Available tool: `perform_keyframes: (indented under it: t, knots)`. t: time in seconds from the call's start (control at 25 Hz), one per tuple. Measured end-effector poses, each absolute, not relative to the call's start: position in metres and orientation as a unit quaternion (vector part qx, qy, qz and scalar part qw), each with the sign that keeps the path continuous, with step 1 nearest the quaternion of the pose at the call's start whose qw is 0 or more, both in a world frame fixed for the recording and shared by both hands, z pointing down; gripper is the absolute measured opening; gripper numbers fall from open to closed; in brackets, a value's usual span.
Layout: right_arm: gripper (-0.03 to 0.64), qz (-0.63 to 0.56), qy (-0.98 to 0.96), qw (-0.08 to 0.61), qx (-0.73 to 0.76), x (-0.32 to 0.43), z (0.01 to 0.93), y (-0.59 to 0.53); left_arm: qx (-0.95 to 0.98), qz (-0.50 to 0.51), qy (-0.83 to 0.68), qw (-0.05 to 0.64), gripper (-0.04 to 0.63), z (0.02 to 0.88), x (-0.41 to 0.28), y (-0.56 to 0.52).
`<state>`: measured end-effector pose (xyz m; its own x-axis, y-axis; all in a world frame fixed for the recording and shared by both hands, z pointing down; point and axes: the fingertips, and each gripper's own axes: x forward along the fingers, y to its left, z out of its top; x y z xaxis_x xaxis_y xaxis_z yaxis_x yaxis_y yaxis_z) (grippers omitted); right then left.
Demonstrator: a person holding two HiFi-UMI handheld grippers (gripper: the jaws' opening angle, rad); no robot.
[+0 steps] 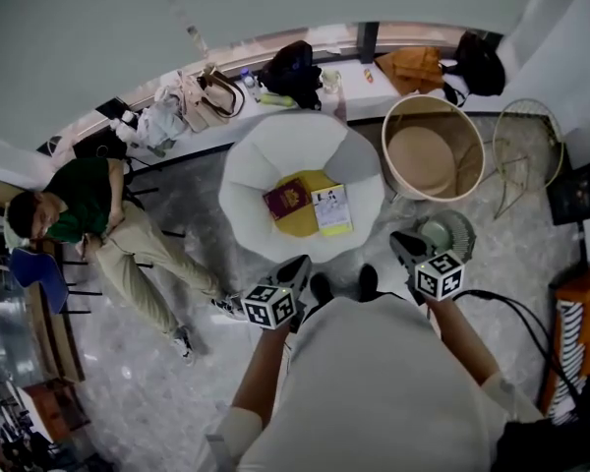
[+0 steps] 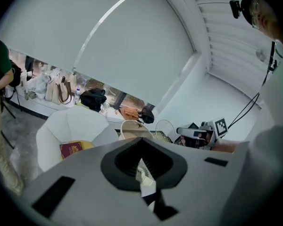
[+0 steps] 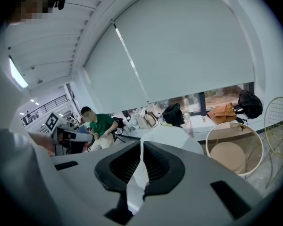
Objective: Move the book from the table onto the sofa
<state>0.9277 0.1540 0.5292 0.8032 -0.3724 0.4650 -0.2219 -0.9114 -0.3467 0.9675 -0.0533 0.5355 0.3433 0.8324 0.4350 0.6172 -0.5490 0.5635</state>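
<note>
Seen from the head view first, a maroon book (image 1: 287, 199) lies flat on the seat of the white sofa (image 1: 265, 155), on a yellow pad (image 1: 300, 224). Its long axis runs across the picture and rises a little toward the right. Just beside it on the right, touching or nearly so, lies a white-covered book (image 1: 331, 207). Its long axis runs from the near edge of the seat toward the sofa's back. Which of the two is the task's book I cannot tell. Both grippers hover near the sofa's front edge, apart from the books. The left gripper (image 1: 300, 266) and the right gripper (image 1: 405, 246) both point toward the sofa. A round beige tub (image 1: 433, 155) stands just right of the sofa, and a seated person in a green top (image 1: 79, 205) is at the left.

Next, the left gripper view shows its jaws (image 2: 141, 149) pressed together with nothing between them. Beyond them the maroon book (image 2: 71, 149) rests on the sofa (image 2: 70, 126), its cover facing up.

Lastly, the right gripper view shows its jaws (image 3: 142, 149) closed to a thin slit, holding nothing. The sofa's back (image 3: 172, 136) rises behind them and hides the books.
</note>
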Motion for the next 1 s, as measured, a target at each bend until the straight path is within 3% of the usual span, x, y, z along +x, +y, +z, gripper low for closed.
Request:
perform_keyframes:
  t: [1.0]
  knots:
    - [0.044,-0.265,0.169,0.169,-0.934,0.94,0.523,0.167,0.804,0.357,0.444,0.171,0.002,0.527,0.981,-0.033]
